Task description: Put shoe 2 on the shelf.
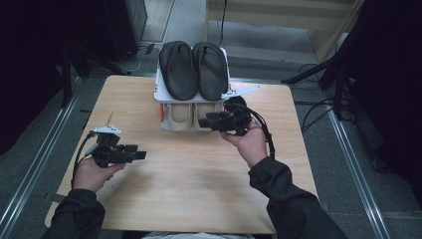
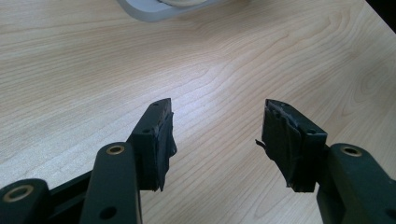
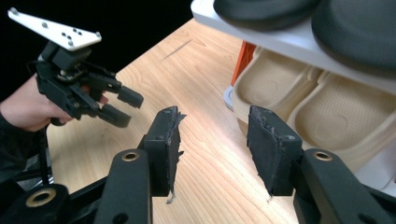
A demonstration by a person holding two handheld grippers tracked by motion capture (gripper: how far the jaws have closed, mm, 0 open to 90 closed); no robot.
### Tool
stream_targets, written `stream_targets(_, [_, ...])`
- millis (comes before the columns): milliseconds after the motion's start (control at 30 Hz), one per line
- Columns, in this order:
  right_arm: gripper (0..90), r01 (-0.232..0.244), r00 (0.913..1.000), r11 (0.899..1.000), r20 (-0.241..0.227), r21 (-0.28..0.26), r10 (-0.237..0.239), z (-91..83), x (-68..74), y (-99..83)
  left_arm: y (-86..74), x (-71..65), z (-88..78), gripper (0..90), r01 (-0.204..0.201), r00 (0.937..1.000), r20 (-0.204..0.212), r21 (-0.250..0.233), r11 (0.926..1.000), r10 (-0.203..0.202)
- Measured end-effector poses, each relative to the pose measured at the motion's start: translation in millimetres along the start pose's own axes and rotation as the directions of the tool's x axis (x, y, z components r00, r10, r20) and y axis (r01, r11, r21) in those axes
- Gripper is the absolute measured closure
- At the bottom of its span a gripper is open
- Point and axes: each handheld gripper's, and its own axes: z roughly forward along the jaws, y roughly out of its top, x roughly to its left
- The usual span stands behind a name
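Observation:
A white two-tier shoe rack (image 1: pixel 158 92) stands at the far middle of the wooden table (image 1: pixel 199 174). Two black slippers (image 1: pixel 178 69) lie on its top shelf and two beige slippers (image 1: pixel 181 114) on the lower one. My right gripper (image 1: pixel 203 122) hovers just in front of the lower shelf, pointing left, open and empty. In the right gripper view its jaws (image 3: pixel 215 121) stand apart beside the beige slippers (image 3: pixel 275 84), under the white shelf (image 3: pixel 299 42). My left gripper (image 1: pixel 141 155) rests low at the table's left, open, with bare wood between its jaws (image 2: pixel 217 116).
Dark stands and cables flank the table on both sides, with metal floor rails running along it. The rack's grey base (image 2: pixel 149 11) shows at the top of the left gripper view. Bare wood spreads across the table's near half.

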Motion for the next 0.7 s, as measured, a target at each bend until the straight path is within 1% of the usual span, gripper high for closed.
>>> stream_targets(33, [54.9,0.006,1.0,1.0,-0.002,-0.004,-0.006,0.2,-1.8,-2.8,0.0,-0.1,0.1,44.0,0.002,1.0,0.001,-0.001,1.0,-0.002])
stream_targets(100, [54.8,-0.007,1.0,1.0,-0.007,-0.003,0.007,0.2,-4.8,-8.4,-0.1,-0.1,0.5,44.0,0.001,1.0,-0.001,0.002,1.0,-0.001])
stream_targets(200, [54.9,-0.001,0.9999,1.0,-0.01,0.001,0.001,1.3,-9.2,-17.1,-0.1,-0.4,0.7,44.0,-0.001,1.0,0.0,0.004,1.0,0.001])
stream_targets(267, [54.9,-0.005,0.9999,1.0,-0.011,0.002,0.005,1.9,-11.2,-23.2,-0.2,-0.4,0.6,44.0,-0.003,1.0,0.001,0.006,1.0,0.003])
stream_targets(300, [54.9,-0.009,0.9999,1.0,-0.009,0.007,0.009,1.8,-11.7,-26.1,-0.3,-0.3,0.6,44.0,-0.003,1.0,0.002,0.007,1.0,0.003])
stream_targets(400, [54.7,-0.012,0.9999,1.0,-0.007,0.0,0.012,2.2,-11.6,-36.8,-0.3,0.0,0.6,44.0,-0.006,1.0,0.0,0.008,0.9999,0.006])
stream_targets(467, [54.7,-0.001,0.9999,1.0,-0.014,-0.004,0.001,2.8,-12.1,-43.5,-0.4,-0.2,0.9,43.9,-0.006,1.0,-0.001,0.008,0.9999,0.006])
stream_targets(567, [54.5,0.008,0.9998,1.0,-0.017,0.003,-0.008,3.4,-13.3,-51.3,-0.5,-1.0,1.3,43.9,-0.005,1.0,0.001,0.011,0.9999,0.005])
stream_targets(633, [54.5,0.008,0.9997,1.0,-0.021,-0.001,-0.008,3.2,-14.8,-56.5,-0.6,-1.3,1.3,43.8,-0.006,1.0,0.0,0.009,0.9999,0.006])
stream_targets(700, [54.5,-0.003,0.9997,1.0,-0.024,0.005,0.003,2.7,-16.5,-61.4,-0.6,-1.1,1.4,43.8,-0.005,1.0,0.0,0.01,0.9999,0.005])
